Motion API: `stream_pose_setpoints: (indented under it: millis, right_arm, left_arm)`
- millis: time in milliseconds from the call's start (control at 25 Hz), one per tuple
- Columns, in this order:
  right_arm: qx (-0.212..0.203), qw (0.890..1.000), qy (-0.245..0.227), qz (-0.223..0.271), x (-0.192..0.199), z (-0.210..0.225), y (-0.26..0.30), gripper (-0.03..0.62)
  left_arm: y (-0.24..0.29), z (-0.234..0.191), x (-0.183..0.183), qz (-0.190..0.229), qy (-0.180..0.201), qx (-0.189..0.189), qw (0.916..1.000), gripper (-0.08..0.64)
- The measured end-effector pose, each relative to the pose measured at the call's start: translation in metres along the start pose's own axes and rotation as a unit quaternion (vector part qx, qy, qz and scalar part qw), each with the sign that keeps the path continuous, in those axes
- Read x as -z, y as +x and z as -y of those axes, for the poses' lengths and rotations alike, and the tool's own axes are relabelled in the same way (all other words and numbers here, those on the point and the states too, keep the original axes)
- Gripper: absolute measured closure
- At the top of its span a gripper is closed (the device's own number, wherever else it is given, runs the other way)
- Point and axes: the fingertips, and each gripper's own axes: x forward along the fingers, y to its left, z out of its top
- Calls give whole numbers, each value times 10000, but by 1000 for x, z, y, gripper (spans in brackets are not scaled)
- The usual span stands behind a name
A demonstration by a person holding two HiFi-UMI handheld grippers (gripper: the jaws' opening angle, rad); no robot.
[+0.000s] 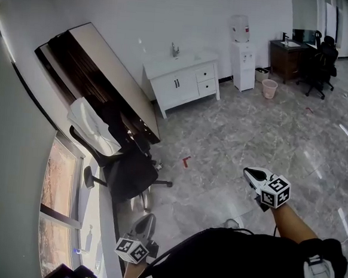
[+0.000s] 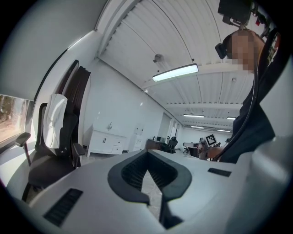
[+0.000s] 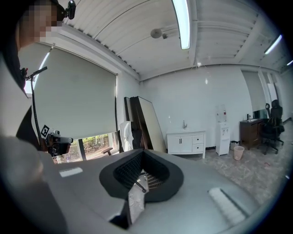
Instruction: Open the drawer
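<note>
left grey two-jaw gripper (image 1: pixel 145 220) & right grey two-jaw gripper (image 1: pixel 252 171): jaws fully together, nothing btwn them, both over grey marble floor (image 1: pixel 252 129). two small white drawers (image 1: pixel 206 80) sit closed in white sink cabinet (image 1: pixel 177 84), well apart, by back wall (image 1: pixel 172 15).

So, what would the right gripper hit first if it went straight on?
The way looks free: bare floor ahead of the right gripper, then probably the white cabinet or leaning board beside it; depth is unclear.

I see a white cabinet (image 1: pixel 181 85) far off, grey marbled floor (image 1: pixel 258 142), a black chair (image 1: pixel 129 175) near left, and a pink bin (image 1: pixel 269 89) far right.
</note>
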Motion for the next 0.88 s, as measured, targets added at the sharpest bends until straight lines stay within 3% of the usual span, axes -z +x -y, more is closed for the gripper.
stream_pose_setpoints:
  millis: [440,880]
  right_arm:
    - [-659,9973,-329,-67,-35,142,86,594]
    - [-711,9970,-301,87,-65,274,120,594]
  left_arm:
    - [156,0,-35,302,55,-420,9986,565]
    - [292,9,-52,368,21,-533,9979,565]
